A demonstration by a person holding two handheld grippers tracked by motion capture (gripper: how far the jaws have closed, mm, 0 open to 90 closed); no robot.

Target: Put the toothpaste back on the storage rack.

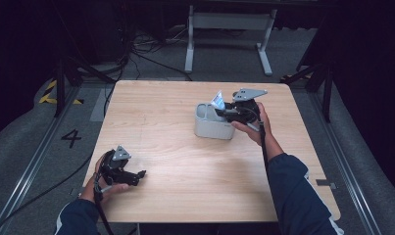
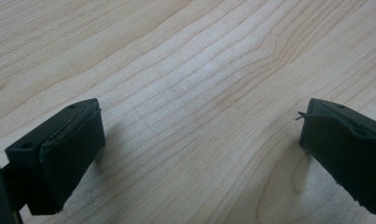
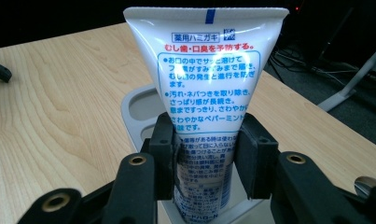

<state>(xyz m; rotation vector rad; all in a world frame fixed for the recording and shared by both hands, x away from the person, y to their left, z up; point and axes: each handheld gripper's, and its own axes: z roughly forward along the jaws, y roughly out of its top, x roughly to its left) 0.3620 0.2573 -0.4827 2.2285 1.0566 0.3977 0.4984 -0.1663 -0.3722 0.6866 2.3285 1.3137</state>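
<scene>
The toothpaste tube (image 3: 209, 88) stands upright, its flat crimped end at the top and its cap end down inside a grey holder (image 1: 212, 126) with rounded compartments. Its long axis runs vertically, straight up out of the holder. The right hand-held gripper (image 3: 206, 161) comes at it from the side, level with the tube's lower half, and its two black pads (image 3: 164, 154) press on the tube's opposite edges, so this hand-held gripper is closed on the tube. In the high view the tube (image 1: 217, 100) pokes up just left of the right hand-held gripper (image 1: 223, 111), with the holder directly beneath both. The tube seems to sit in the compartment of the holder nearest the gripper, while the open compartment (image 3: 143, 105) lies just beyond it; how deep the cap end sits cannot be told.

Since the tube's axis is vertical and the grip is across it, I judge that the coming move turns on travel along that axis: straight up to lift it free, or straight down to seat it, without tilting it against the holder's wall.

The left hand-held gripper (image 1: 136, 175) lies well apart, toward the near left corner of the surface (image 1: 175, 166). Its jaws stand wide apart with only bare wood (image 2: 199, 93) between them. The right hand is by far the nearer one.
</scene>
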